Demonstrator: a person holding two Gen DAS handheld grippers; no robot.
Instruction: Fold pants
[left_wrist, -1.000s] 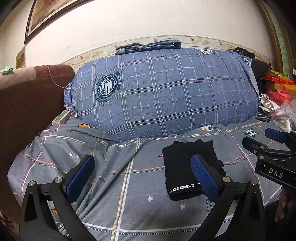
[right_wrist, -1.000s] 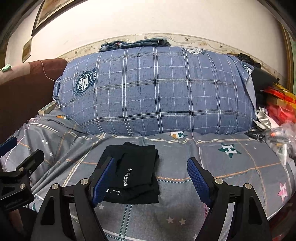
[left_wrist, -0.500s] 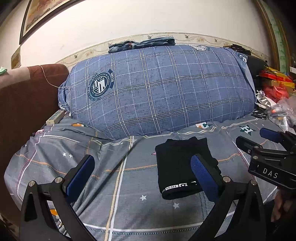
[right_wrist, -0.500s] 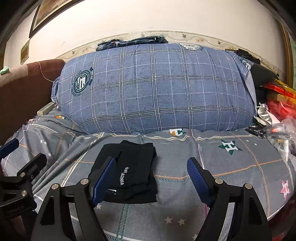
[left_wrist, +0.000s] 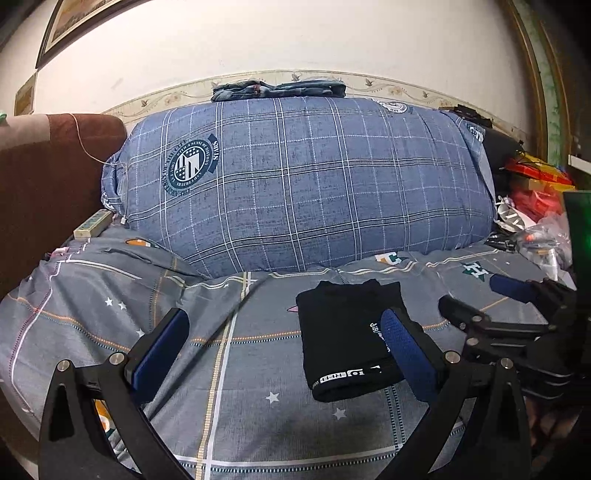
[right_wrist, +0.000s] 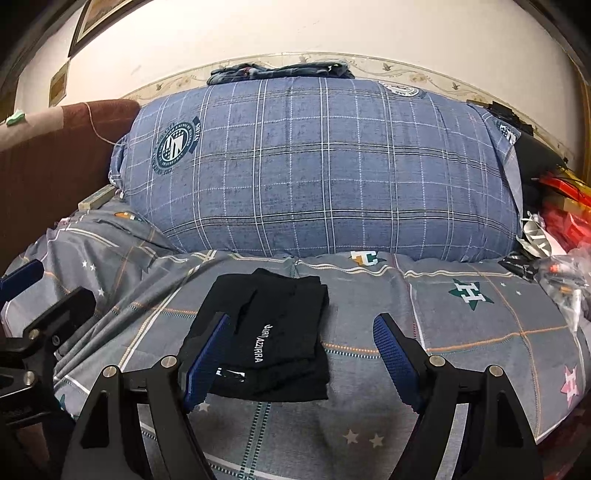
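Pulled back a little since the earlier frame: both grippers now somewhat further from the folded pants, with the view from each slightly shifted and the pants unchanged in shape and place.

Black pants folded into a compact rectangle, flat on the grey patterned bedsheet, near the front edge of the bed and well in front of the big blue checked pillow. White lettering visible on the top layer and a white-striped waistband at the near edge.

Left gripper held low over the sheet, blue pads wide apart, clamped on nothing; right pad overlapping the pants in the left wrist view, left pad over bare sheet. Whether that pad touches the cloth cannot be told.

Right gripper also spread wide, nothing between the pads; left pad in front of the near left corner of the pants, right pad over bare sheet to the right.

Dark folded clothes lying on top of the pillow, against the white wall. Brown headboard at the far left. Pile of red packages and plastic bags at the far right, beside the pillow.
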